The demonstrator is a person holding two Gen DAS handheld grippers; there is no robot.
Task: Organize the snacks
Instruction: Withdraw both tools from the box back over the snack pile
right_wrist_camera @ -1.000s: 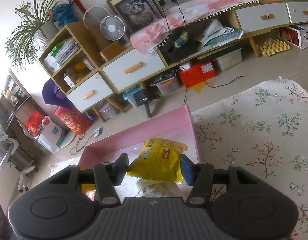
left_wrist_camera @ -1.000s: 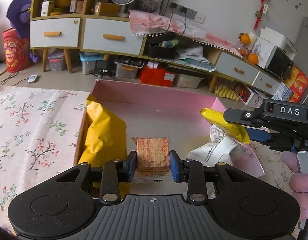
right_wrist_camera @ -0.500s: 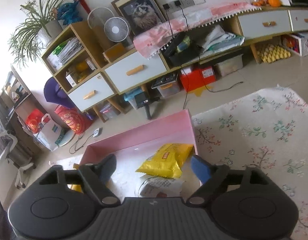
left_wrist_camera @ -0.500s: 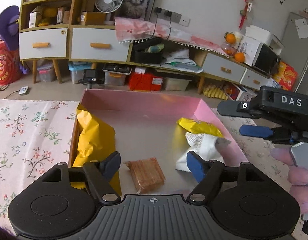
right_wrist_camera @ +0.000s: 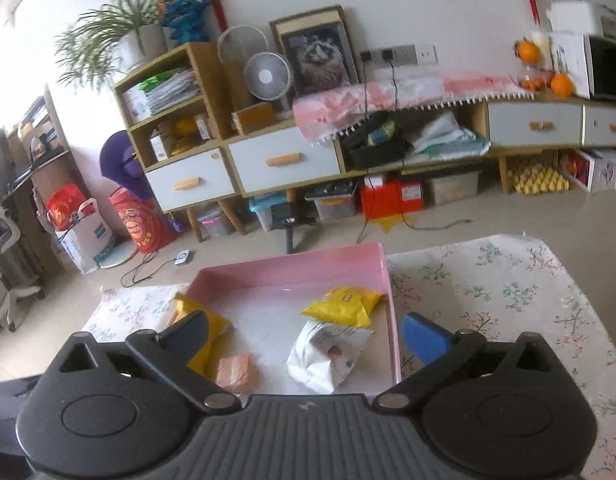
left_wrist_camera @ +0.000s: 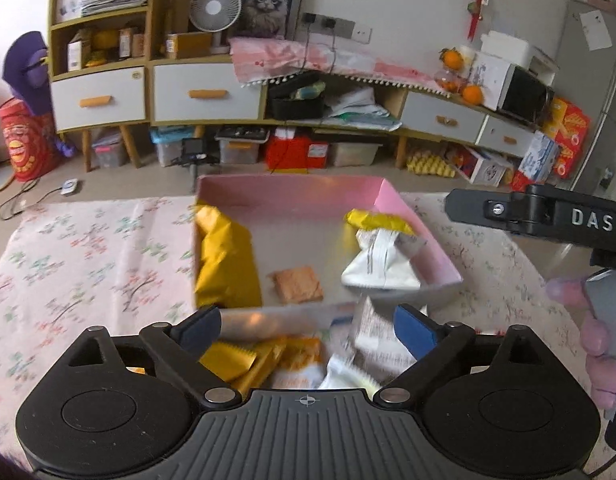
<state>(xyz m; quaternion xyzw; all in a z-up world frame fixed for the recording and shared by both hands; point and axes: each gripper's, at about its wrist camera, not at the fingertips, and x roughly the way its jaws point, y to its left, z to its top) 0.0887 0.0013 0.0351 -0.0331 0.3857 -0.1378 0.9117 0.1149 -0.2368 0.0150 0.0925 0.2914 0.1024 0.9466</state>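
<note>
Both the left gripper (left_wrist_camera: pixel 306 330) and right gripper (right_wrist_camera: pixel 304 338) gape empty above the pink box (left_wrist_camera: pixel 423 236), where the orange wafer pack (left_wrist_camera: pixel 299 285) lies flat at frame centre, its long axis indiscernible, blurred packets (left_wrist_camera: pixel 292 360) below.

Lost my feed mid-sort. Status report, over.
Left tongs and right tongs open, empty. Pink box holds four snacks, including brown packet and white bag. Loose snacks under left tongs, outside box. Nothing in the way.

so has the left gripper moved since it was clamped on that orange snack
Yes. The left gripper has opened and pulled back: the orange snack packet it held lies free in the pink box, beyond the fingertips.
</note>
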